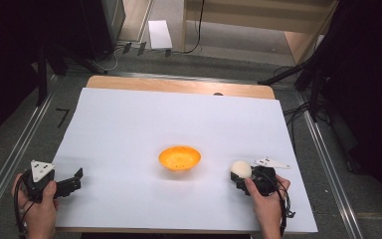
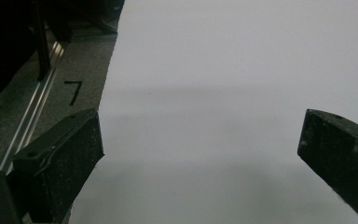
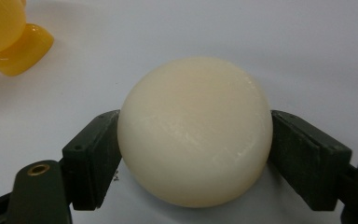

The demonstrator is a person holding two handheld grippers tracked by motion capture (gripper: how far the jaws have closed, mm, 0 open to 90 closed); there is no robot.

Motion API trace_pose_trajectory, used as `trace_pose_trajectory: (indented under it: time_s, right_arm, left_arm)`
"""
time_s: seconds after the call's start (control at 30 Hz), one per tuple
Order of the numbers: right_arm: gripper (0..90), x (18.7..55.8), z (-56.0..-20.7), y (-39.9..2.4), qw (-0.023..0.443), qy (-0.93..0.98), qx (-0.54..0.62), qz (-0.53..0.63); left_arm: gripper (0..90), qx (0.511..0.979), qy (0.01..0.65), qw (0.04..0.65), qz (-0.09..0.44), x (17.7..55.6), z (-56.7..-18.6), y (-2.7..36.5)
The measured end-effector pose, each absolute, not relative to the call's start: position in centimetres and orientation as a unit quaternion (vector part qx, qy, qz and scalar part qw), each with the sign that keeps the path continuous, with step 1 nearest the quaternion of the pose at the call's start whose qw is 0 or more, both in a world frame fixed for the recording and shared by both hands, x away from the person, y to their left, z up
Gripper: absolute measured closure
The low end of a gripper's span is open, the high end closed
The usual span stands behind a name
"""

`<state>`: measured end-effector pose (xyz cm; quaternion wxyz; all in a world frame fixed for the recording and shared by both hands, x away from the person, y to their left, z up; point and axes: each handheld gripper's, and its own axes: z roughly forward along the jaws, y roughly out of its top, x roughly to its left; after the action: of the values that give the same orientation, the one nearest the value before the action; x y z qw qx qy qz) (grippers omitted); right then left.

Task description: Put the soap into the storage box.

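White table [image 1: 129,124]: right tongs [image 3: 193,154] clamp a smooth, slippery-looking cream ball [image 3: 195,130] at its widest; left tongs [image 2: 200,158] gape empty.

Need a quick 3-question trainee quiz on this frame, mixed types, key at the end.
1. True or false: the right gripper has its jaws closed against the cream round ball.
2. Multiple choice: where does the orange bowl sit on the white sheet? A) at the far left corner B) near the middle, between the two grippers C) under the left gripper
3. Fill in: the left gripper's jaws are ____ with nothing between them.

Key: 1 true; 2 B; 3 open
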<state>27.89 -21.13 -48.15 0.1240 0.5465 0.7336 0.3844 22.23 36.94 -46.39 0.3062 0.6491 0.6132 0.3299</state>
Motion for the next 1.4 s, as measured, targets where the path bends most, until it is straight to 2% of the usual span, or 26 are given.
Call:
trace_pose_trajectory:
  time_s: [0.23, 0.53, 1.4]
  right_arm:
    - [23.7, 27.8, -48.2, -21.0, 0.128, 0.738, 0.539, 0.385]
    - [24.6, 27.7, -47.8, -20.6, 0.155, 0.746, 0.529, 0.373]
    - [25.1, 27.9, -45.0, -20.4, 0.144, 0.738, 0.524, 0.401]
  left_arm:
    - [0.5, 0.649, 0.613, 0.306, 0.33, 22.2, -46.4, 36.9]
    - [0.5, 0.648, 0.614, 0.308, 0.33, 22.2, -46.4, 36.9]
    - [0.6, 0.648, 0.611, 0.31, 0.334, 22.2, -46.4, 36.9]
